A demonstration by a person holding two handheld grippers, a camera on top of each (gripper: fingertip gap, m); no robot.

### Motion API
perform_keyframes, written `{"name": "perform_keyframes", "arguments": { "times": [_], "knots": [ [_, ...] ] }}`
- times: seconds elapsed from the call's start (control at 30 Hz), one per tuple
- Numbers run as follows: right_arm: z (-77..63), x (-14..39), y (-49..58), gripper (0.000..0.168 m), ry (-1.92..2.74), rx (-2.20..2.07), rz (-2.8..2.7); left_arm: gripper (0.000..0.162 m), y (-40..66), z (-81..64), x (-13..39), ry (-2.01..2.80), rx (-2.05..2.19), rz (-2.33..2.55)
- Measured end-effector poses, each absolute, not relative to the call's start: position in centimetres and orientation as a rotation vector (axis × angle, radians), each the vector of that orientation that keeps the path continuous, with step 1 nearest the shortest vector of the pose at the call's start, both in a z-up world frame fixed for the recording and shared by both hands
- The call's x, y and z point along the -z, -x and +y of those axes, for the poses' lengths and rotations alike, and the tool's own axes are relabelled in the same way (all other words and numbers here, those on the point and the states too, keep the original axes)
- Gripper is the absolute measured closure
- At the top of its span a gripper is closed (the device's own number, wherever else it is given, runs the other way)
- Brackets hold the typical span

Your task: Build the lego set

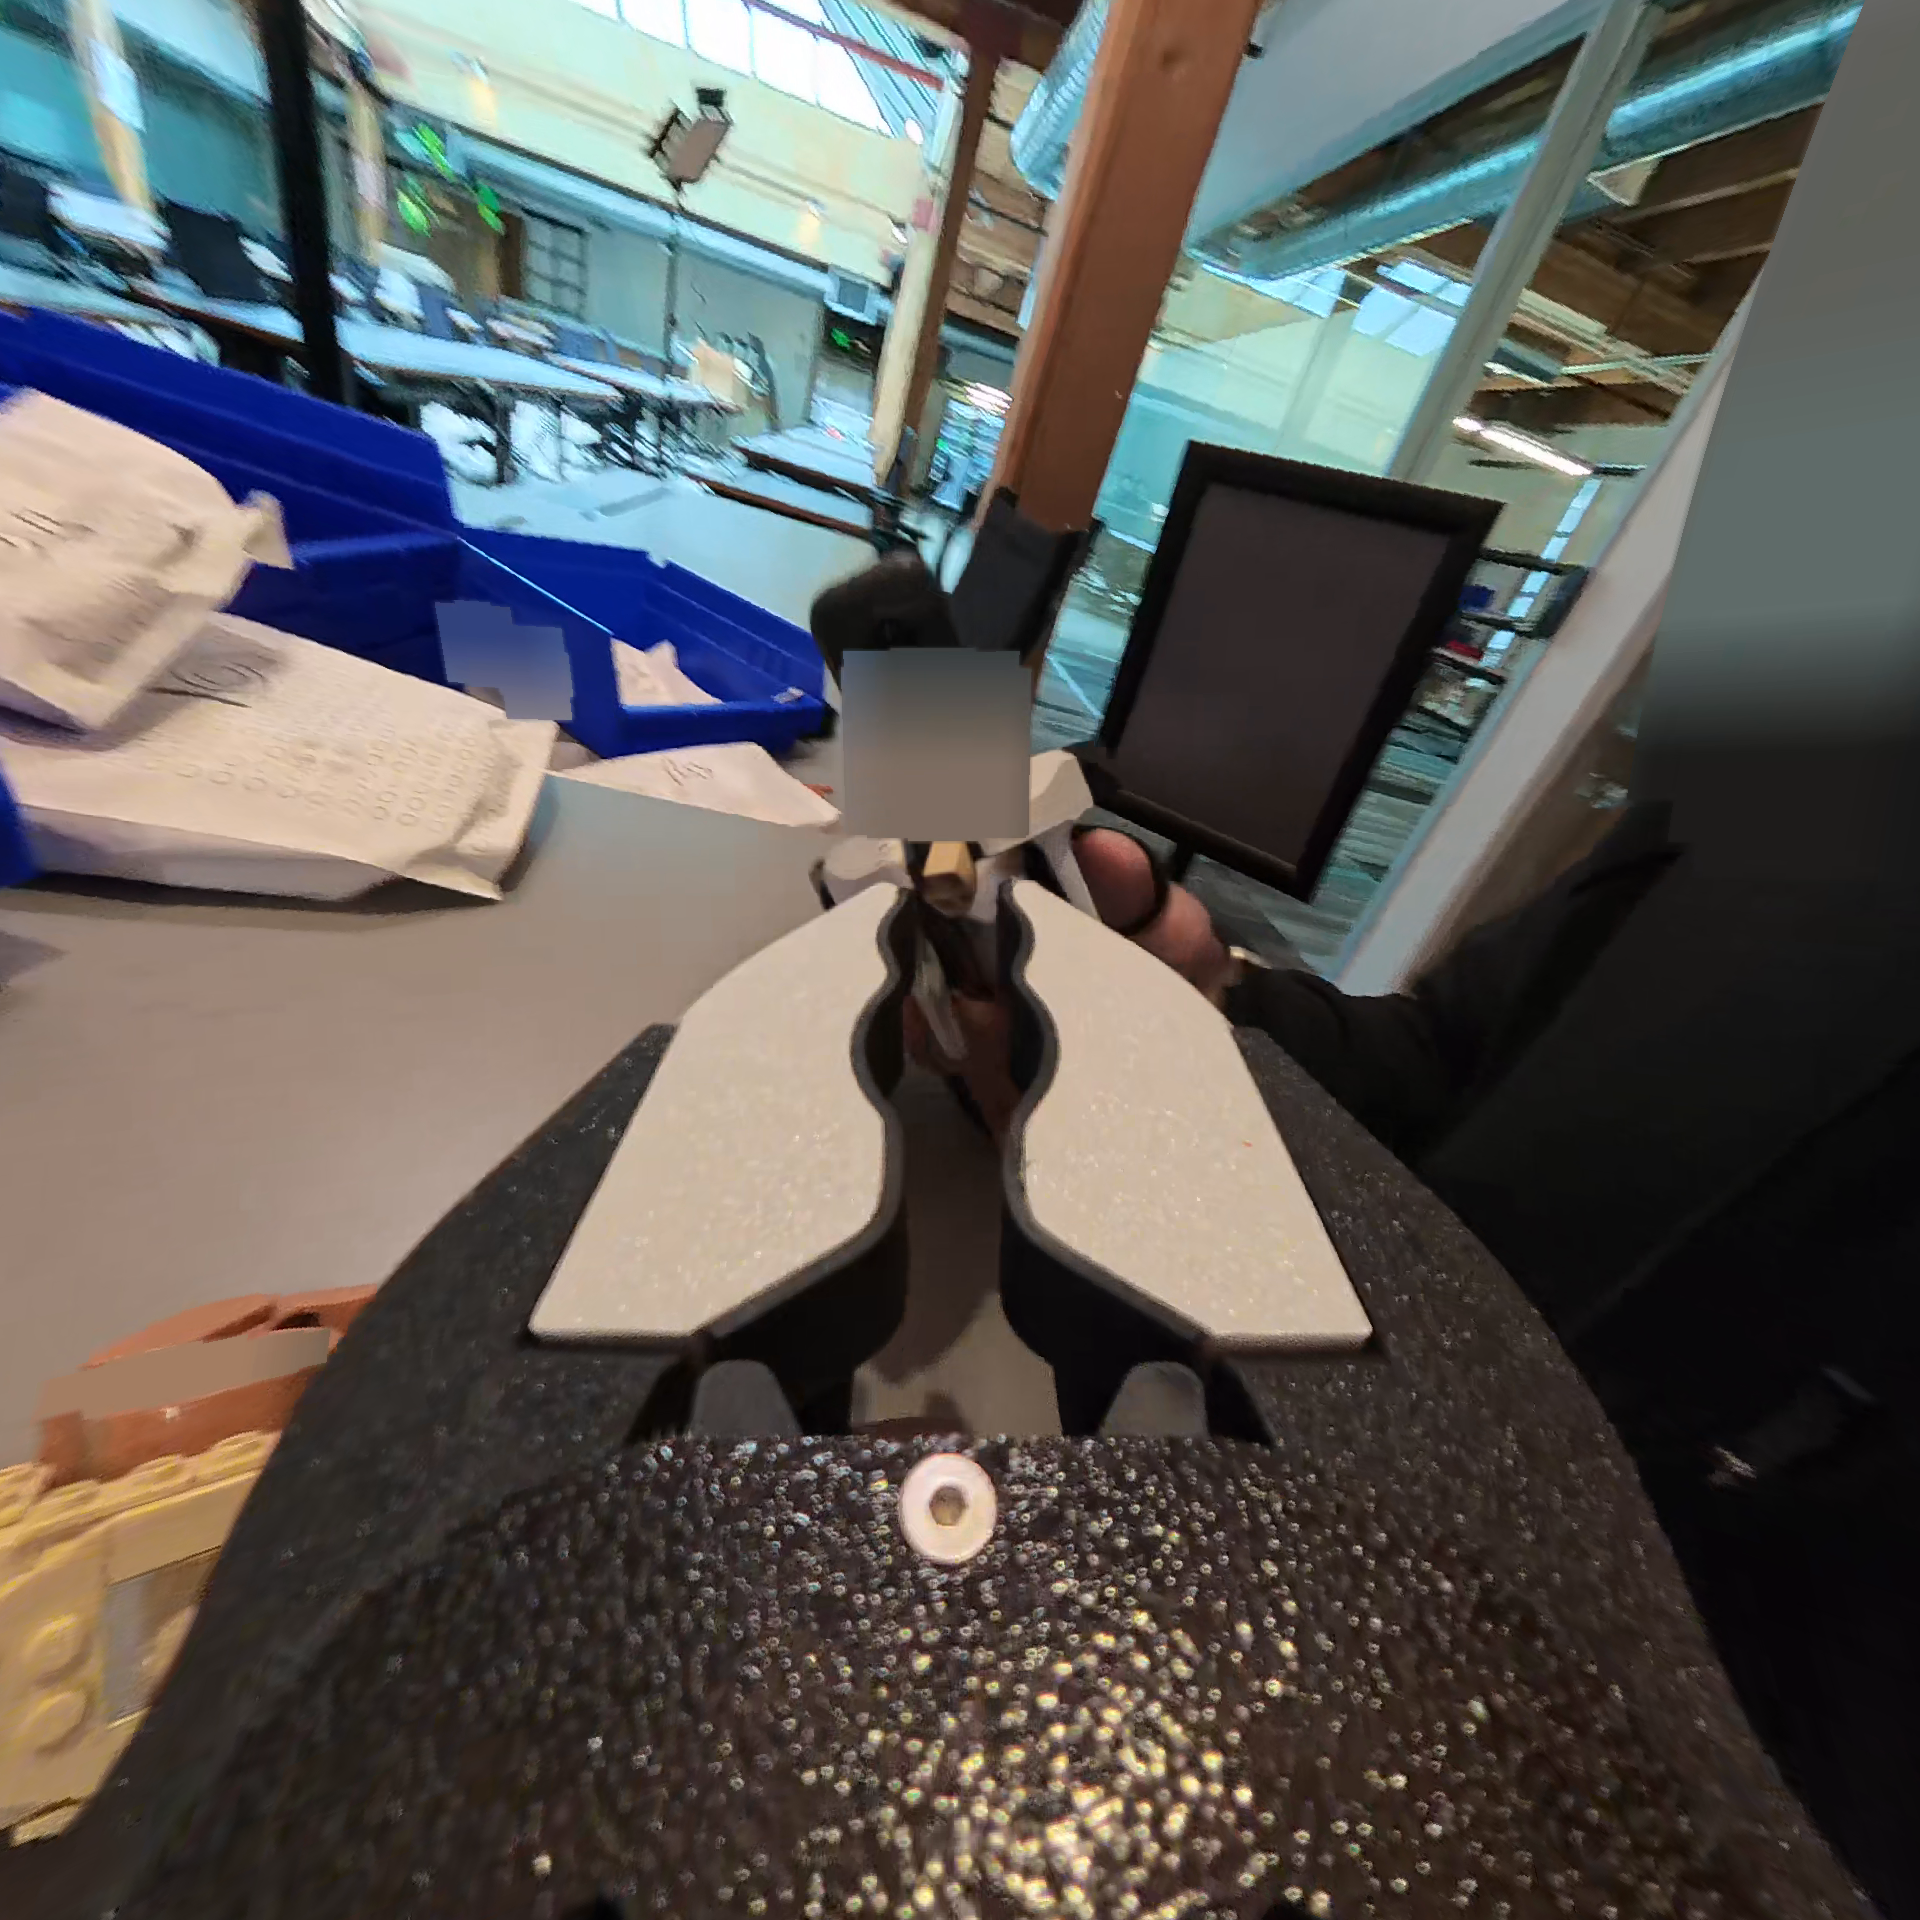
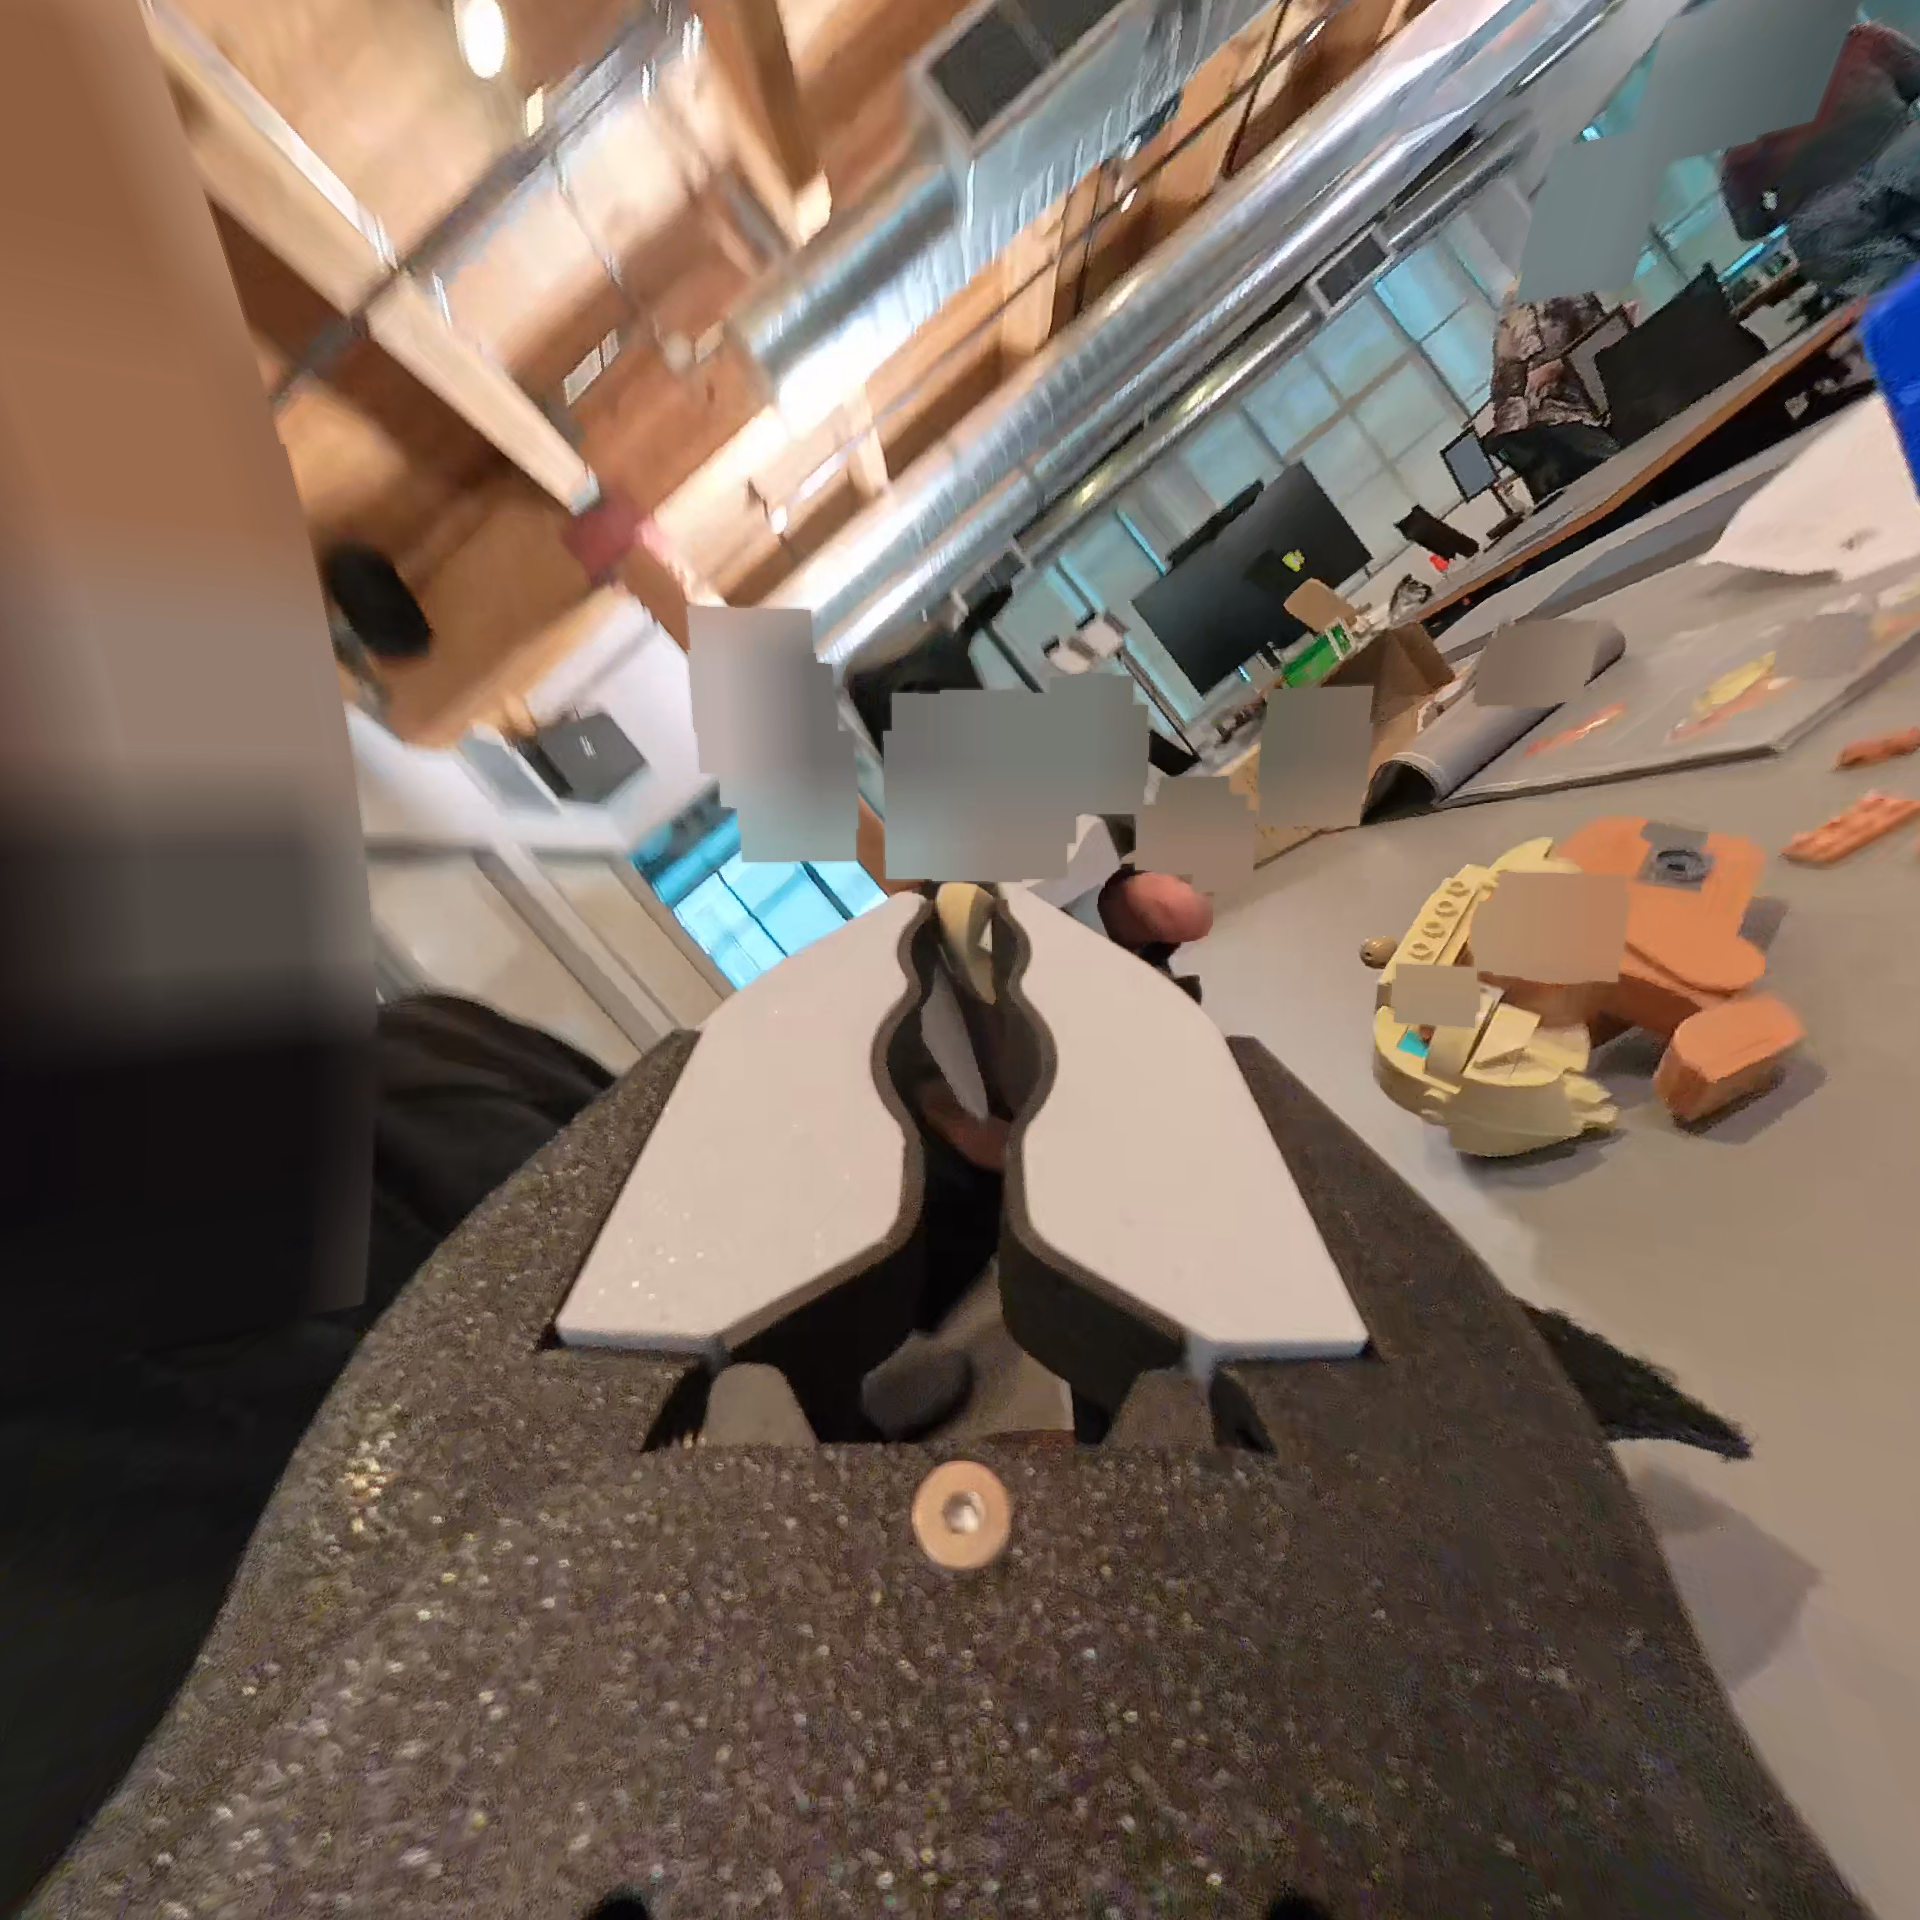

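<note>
Two tools, left tool & right tool, meet tip-to-tip above the grey tabletop, both nipped nearly closed on one small tan lego piece, w/ the tan-orange lego model on tabletop to the right.

Each tool, left and right, is formed of two pale grey, wavy-edged fingers set in a black speckled body fastened by one silver screw; a black sleeve is worn.
</note>
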State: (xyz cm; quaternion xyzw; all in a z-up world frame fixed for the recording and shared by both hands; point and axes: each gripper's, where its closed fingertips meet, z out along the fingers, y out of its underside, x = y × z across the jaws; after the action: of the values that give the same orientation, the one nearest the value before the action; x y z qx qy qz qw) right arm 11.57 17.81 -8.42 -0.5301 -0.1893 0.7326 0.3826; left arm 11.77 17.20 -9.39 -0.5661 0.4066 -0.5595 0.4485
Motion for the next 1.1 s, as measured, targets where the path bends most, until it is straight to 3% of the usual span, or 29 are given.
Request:
{"name": "perform_keyframes", "arguments": {
  "times": [0.2, 0.47, 0.77, 1.1],
  "knots": [
    [20.5, 9.6, -11.3, 0.159, 1.345, -2.07, 0.01, 0.134, -11.4, 19.6, 10.0, 1.341, 1.002, 0.882],
    [20.9, 10.3, -9.9, 0.159, 1.371, -2.082, 0.12, 0.132, -11.2, 20.8, 11.6, 1.311, 0.639, 0.93],
    [20.3, 10.5, -9.2, 0.158, 1.408, -2.081, 0.054, 0.142, -10.7, 20.5, 11.6, 1.194, 0.423, 1.03],
    [20.5, 12.1, -8.9, 0.136, 1.706, -1.715, -0.329, 0.143, -8.9, 21.1, 12.0, 1.206, 0.207, 1.065]
  ]
}}
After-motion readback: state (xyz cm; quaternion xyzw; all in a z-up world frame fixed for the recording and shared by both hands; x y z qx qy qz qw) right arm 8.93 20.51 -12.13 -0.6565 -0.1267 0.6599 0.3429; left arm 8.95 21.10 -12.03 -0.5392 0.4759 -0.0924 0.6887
